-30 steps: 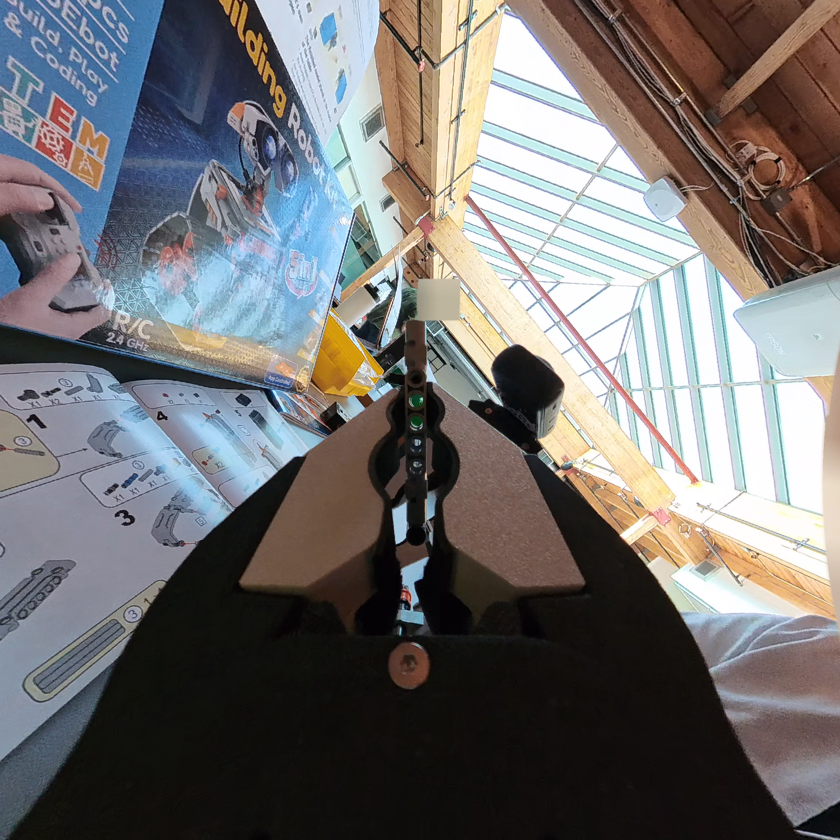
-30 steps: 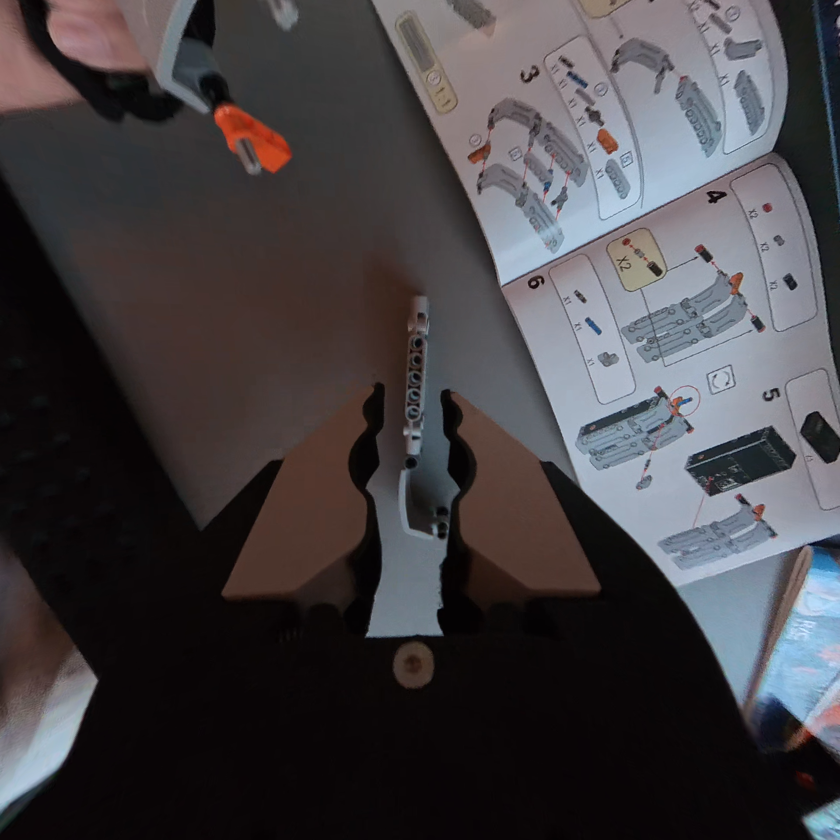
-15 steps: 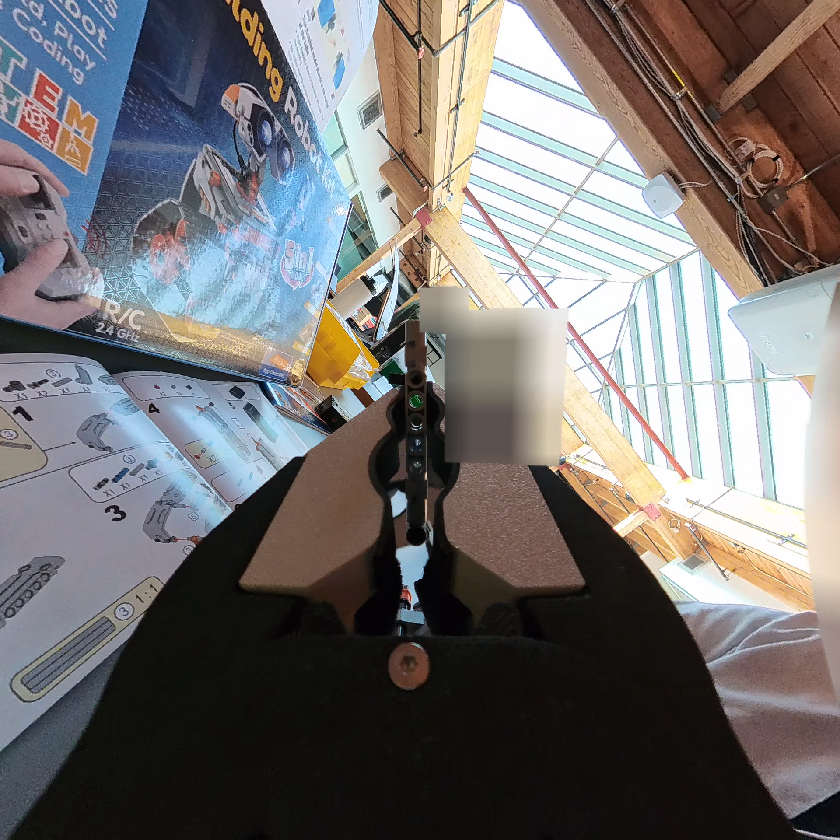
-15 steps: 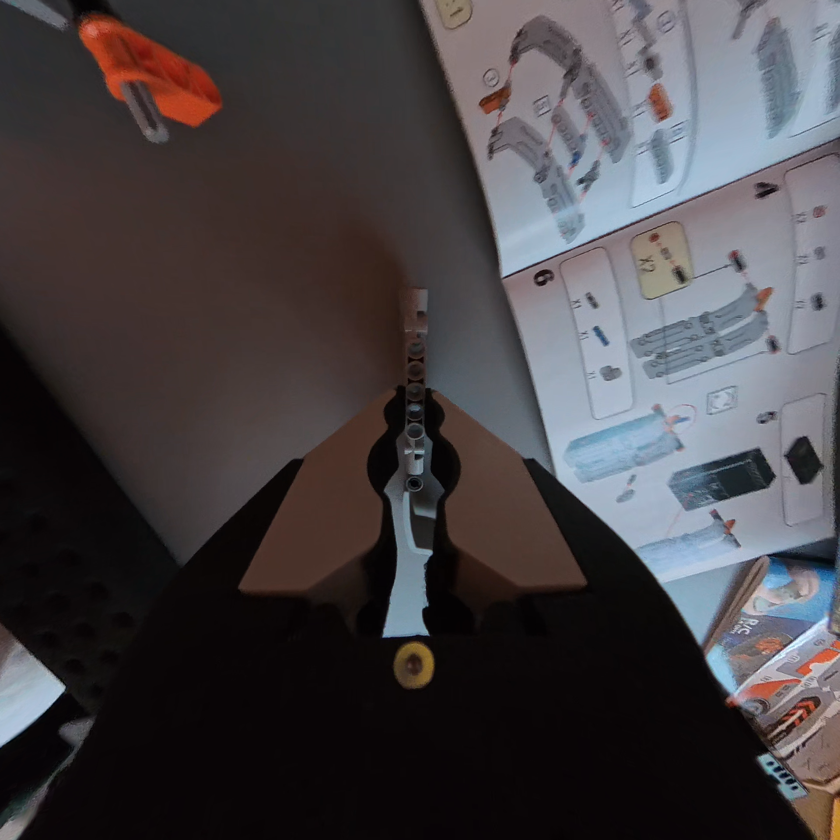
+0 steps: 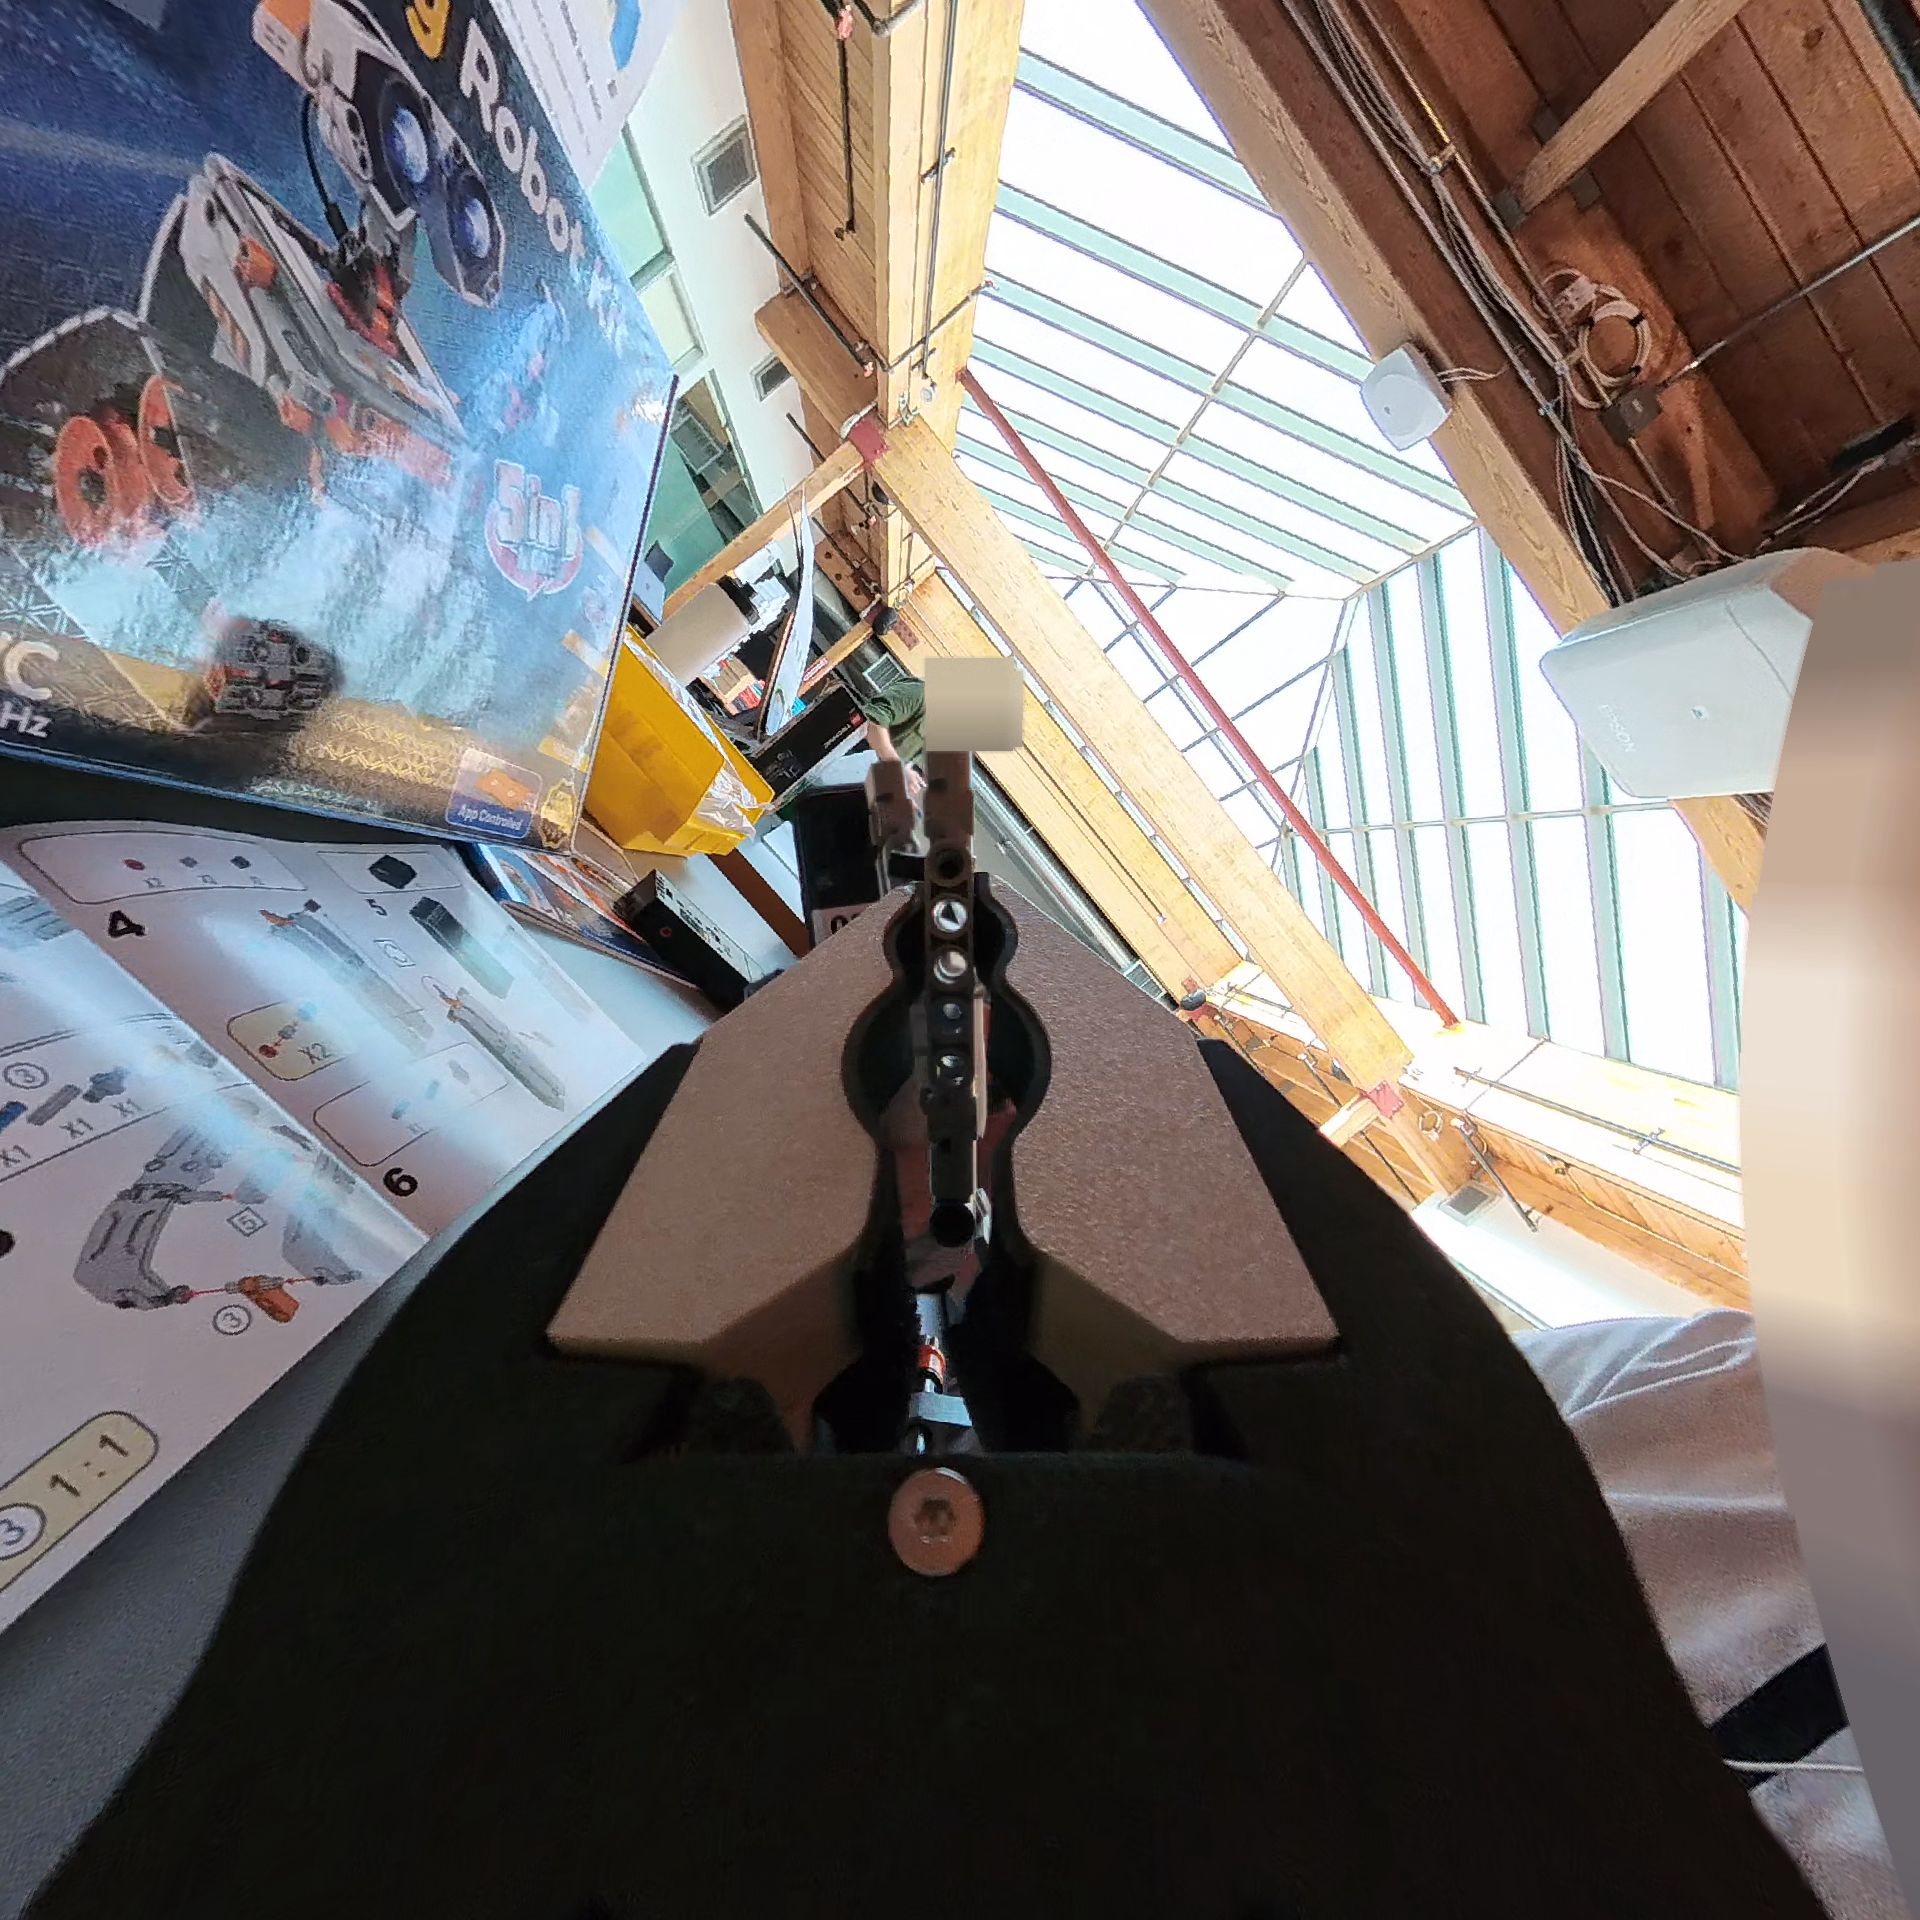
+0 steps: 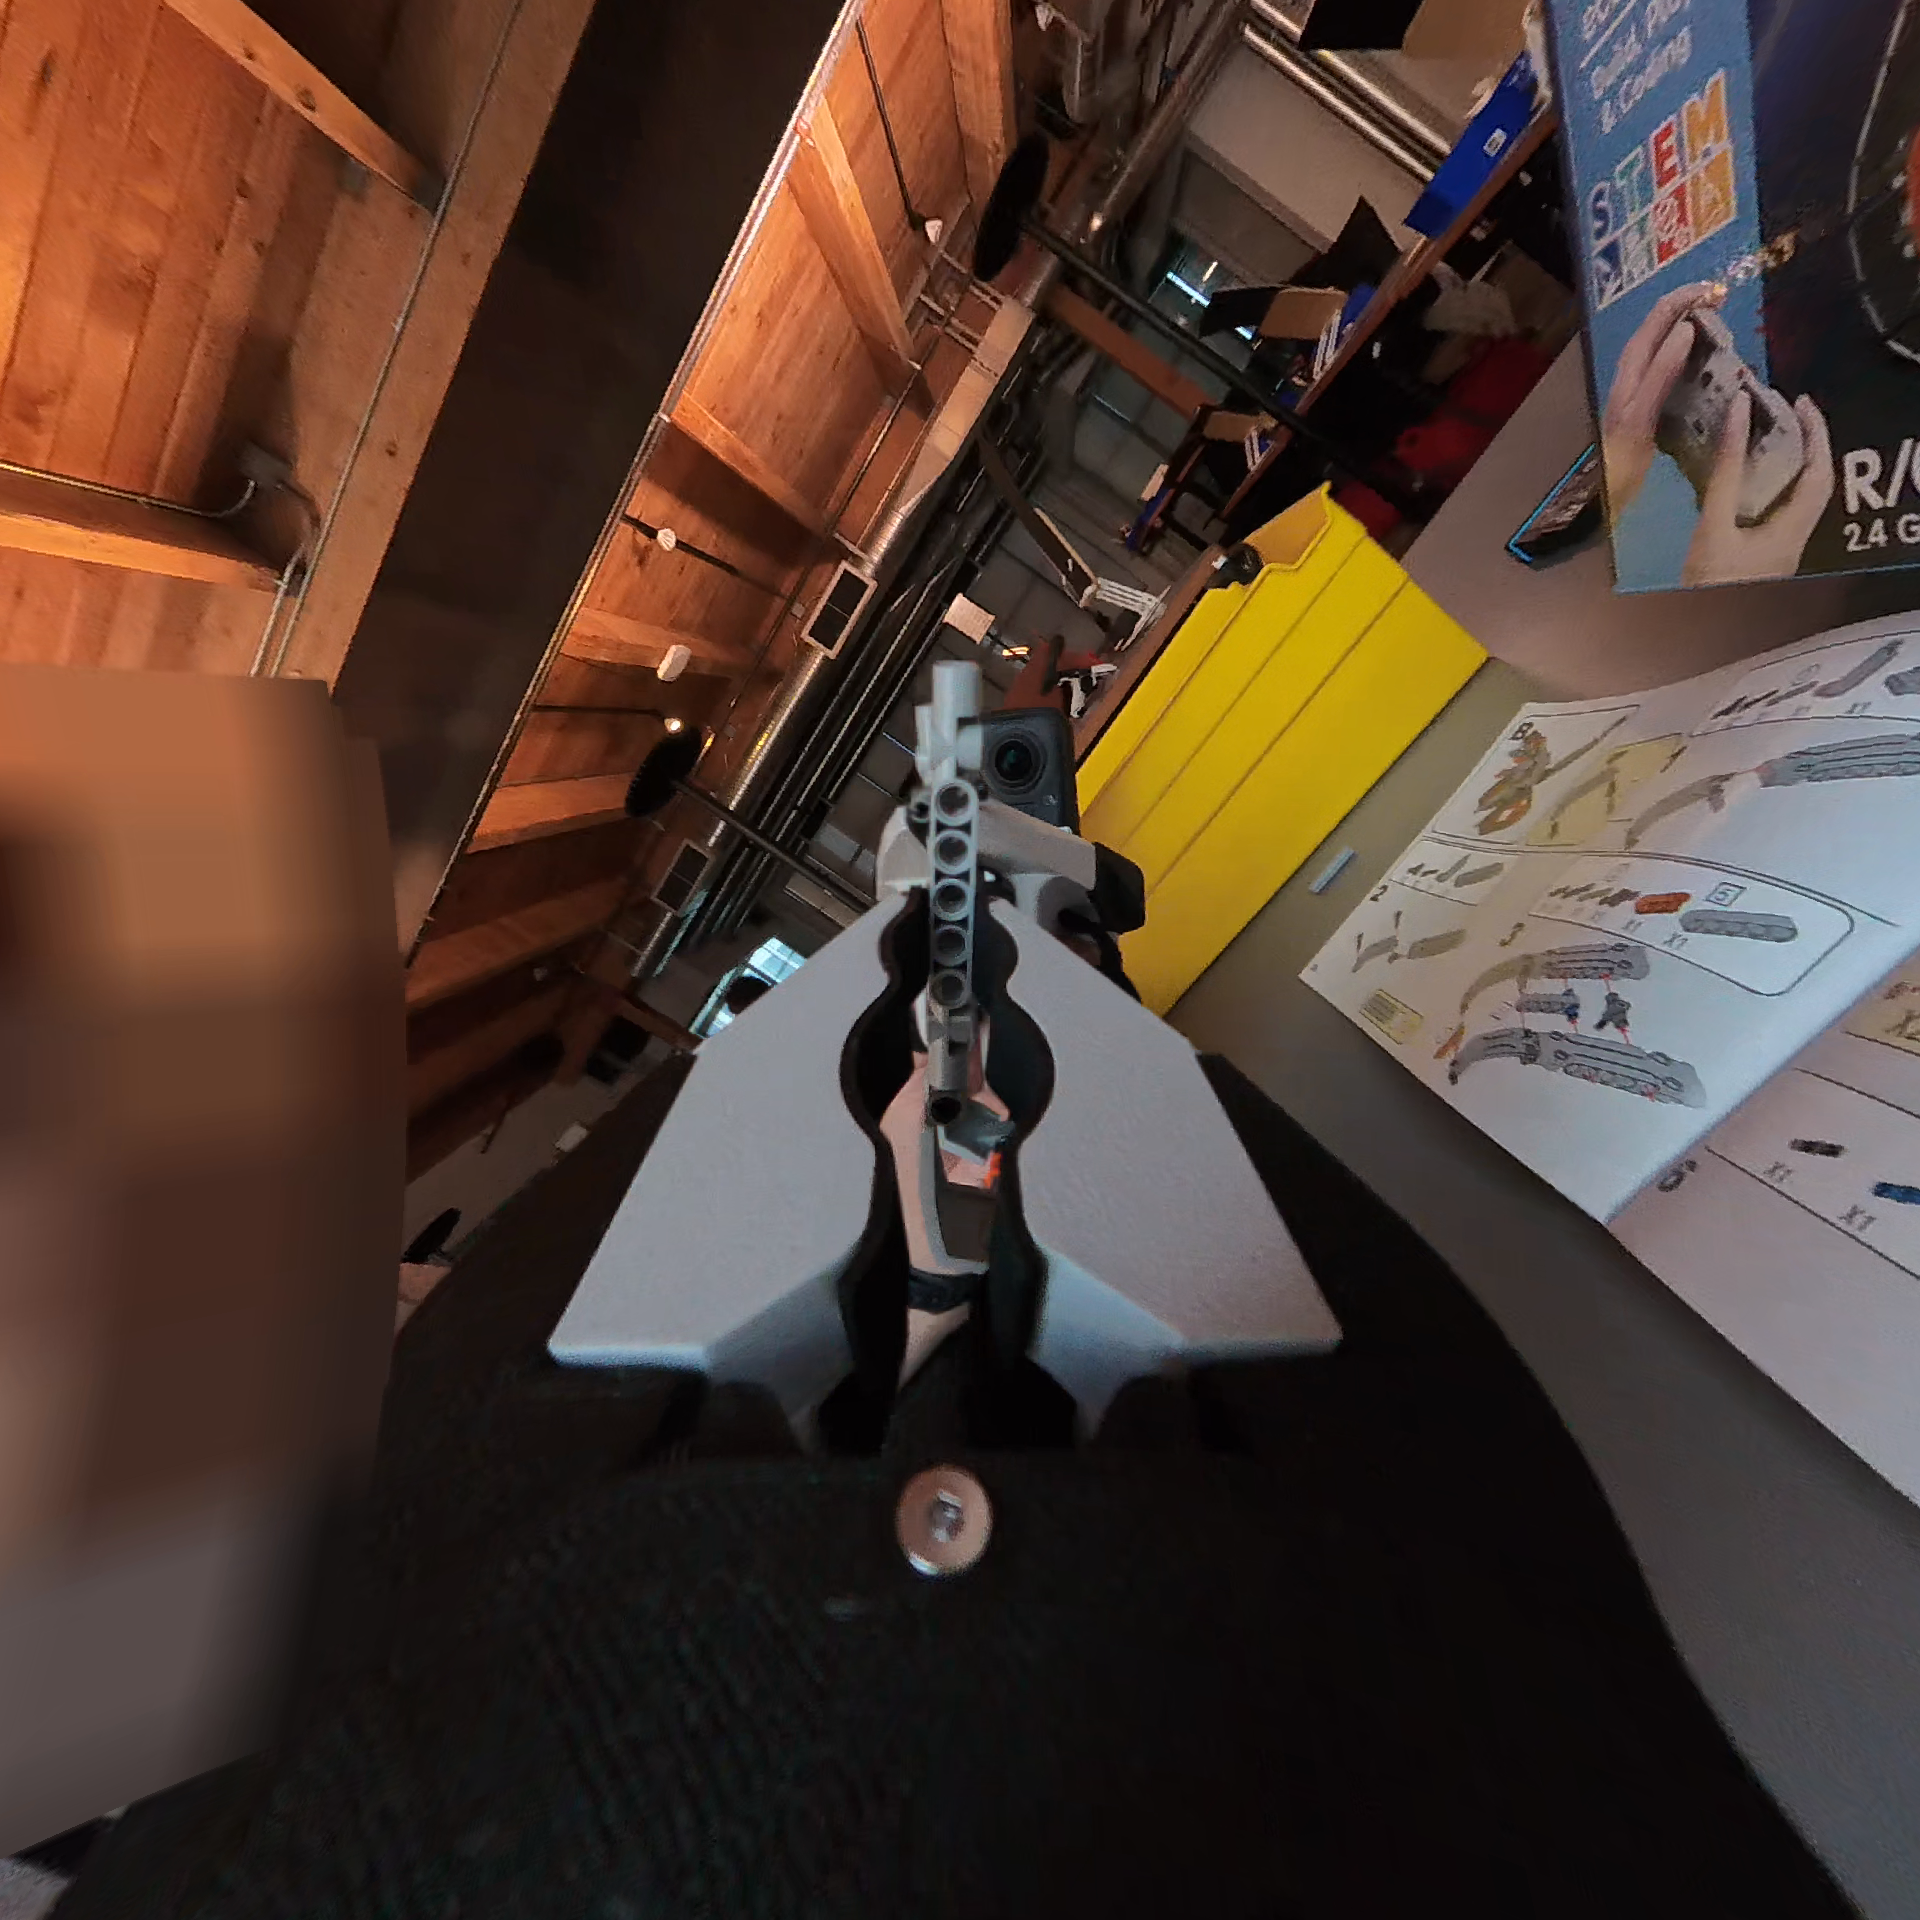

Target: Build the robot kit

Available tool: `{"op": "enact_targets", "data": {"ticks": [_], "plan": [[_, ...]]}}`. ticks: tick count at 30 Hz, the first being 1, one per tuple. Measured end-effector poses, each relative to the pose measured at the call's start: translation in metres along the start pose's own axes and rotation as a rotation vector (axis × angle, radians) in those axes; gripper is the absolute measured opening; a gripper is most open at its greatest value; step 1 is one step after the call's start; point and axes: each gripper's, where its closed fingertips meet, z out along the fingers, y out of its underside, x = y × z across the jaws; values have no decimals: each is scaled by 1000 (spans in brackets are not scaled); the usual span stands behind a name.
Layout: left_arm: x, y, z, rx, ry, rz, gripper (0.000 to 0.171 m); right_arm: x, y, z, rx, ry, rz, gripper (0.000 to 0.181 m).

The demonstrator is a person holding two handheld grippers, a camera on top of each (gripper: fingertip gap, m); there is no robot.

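Observation:
My left gripper is shut on a dark beam with holes that sticks out past the fingertips; an orange-tipped part shows behind it between the fingers. It points up, away from the table, toward the skylight. My right gripper is shut on a light grey beam with holes, lifted off the table and tilted upward. Just beyond that beam in the right wrist view is the other gripper with its camera facing me. An open instruction booklet lies on the grey table and shows in the right wrist view too.
A blue robot-kit box stands behind the booklet, also in the right wrist view. A yellow bin sits on the table near it, also in the left wrist view. Wooden beams and a skylight are overhead. A white sleeve is at lower right. Only a small space, under 4 cm, lies between the two pairs of fingers.
My right gripper closed on the grey beam that lay on the table, lifted it and swung up to face the left gripper. The left gripper turned slightly, still holding its dark beam.

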Motion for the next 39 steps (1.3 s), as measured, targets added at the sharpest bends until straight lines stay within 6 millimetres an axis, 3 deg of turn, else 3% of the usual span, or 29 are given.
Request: {"op": "enact_targets", "data": {"ticks": [6, 19, 39], "plan": [[-2, 4, 2, -22, -7, 2, 4, -1, 11, 9, -29, -52, 51, 4], [-7, 3, 0, -9, -23, -21, 4, 4, 11, 10, -30, -4, -31, 4], [-4, 1, -1, -10, -48, 32, 4, 4, 15, 11, -46, -35, -11, 4]]}}
